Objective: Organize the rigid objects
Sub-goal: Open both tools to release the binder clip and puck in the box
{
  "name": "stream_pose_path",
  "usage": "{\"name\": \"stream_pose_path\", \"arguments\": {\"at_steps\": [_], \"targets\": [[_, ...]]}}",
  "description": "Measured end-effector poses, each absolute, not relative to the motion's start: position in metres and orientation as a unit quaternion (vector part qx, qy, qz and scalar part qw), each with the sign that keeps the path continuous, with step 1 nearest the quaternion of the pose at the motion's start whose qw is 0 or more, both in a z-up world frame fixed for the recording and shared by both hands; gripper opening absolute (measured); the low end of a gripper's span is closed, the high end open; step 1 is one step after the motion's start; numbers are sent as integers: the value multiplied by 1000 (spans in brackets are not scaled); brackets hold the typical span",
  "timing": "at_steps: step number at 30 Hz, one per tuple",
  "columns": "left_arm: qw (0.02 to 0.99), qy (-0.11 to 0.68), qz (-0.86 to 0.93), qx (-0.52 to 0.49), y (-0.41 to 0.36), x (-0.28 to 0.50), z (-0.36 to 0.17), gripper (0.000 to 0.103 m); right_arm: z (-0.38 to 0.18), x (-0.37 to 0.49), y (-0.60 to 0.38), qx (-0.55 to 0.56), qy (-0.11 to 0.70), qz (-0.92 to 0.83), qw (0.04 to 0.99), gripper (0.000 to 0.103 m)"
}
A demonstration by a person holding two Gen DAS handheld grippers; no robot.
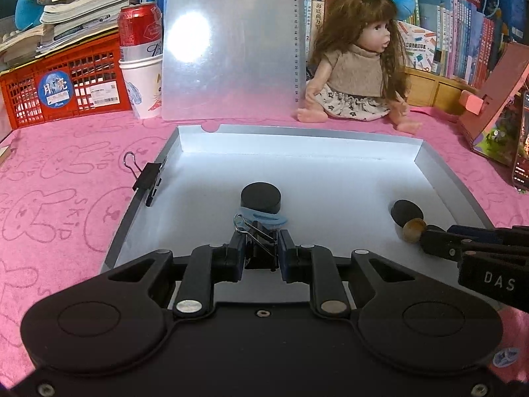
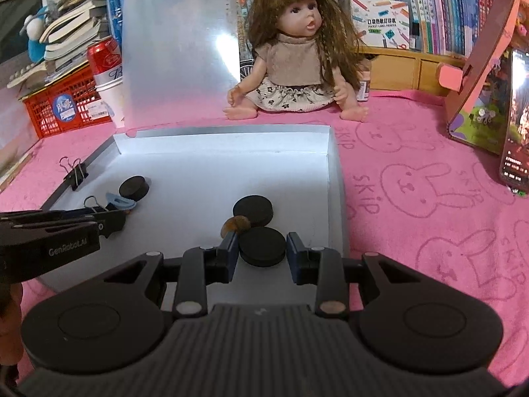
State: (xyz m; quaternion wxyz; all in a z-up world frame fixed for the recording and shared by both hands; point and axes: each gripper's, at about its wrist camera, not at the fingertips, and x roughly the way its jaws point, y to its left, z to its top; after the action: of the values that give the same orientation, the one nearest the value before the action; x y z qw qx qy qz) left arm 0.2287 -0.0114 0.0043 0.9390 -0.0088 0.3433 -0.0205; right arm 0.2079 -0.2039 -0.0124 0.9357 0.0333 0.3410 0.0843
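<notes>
A shallow silver box (image 1: pixel 185 152) lies open on the pink cloth; it also shows in the right wrist view (image 2: pixel 334 178). My left gripper (image 1: pixel 261 248) is shut on a black binder clip (image 1: pixel 259 240), low over the box floor, just in front of a blue clip (image 1: pixel 264 218) and a black disc (image 1: pixel 261 197). My right gripper (image 2: pixel 263 248) is open with a black disc (image 2: pixel 263 246) between its fingers. A second black disc (image 2: pixel 253 210) and a small brown piece (image 2: pixel 234 224) lie just beyond. Another binder clip (image 2: pixel 76 173) grips the box's left wall.
A doll (image 1: pixel 357 66) sits behind the box beside the upright translucent lid (image 1: pixel 231 43). A red crate (image 1: pixel 62 86), a can in paper cups (image 1: pixel 140 49) and books stand at back left. A pink cardboard stand (image 2: pixel 476 79) and a phone (image 2: pixel 515 125) are at right.
</notes>
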Motion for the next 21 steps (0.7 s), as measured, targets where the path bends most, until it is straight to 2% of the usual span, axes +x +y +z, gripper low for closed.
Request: {"name": "stream_pose_path", "arguments": {"at_steps": [3, 7, 8, 10, 11, 21], "targets": [[939, 344, -20, -16, -9, 227, 6, 20, -14, 206, -202, 27, 340, 88, 936, 36], [943, 331, -21, -14, -8, 218, 12, 40, -12, 203, -202, 30, 334, 91, 938, 42], [945, 326, -23, -12, -9, 216, 14, 43, -11, 202, -202, 30, 332, 90, 939, 55], [948, 316, -30, -6, -11, 210, 19, 46, -8, 201, -203, 30, 326, 92, 941, 60], [949, 313, -32, -5, -11, 207, 22, 51, -7, 199, -203, 30, 323, 93, 941, 61], [955, 290, -65, -18, -6, 171, 45, 70, 13, 173, -209, 16, 288, 99, 952, 75]]}}
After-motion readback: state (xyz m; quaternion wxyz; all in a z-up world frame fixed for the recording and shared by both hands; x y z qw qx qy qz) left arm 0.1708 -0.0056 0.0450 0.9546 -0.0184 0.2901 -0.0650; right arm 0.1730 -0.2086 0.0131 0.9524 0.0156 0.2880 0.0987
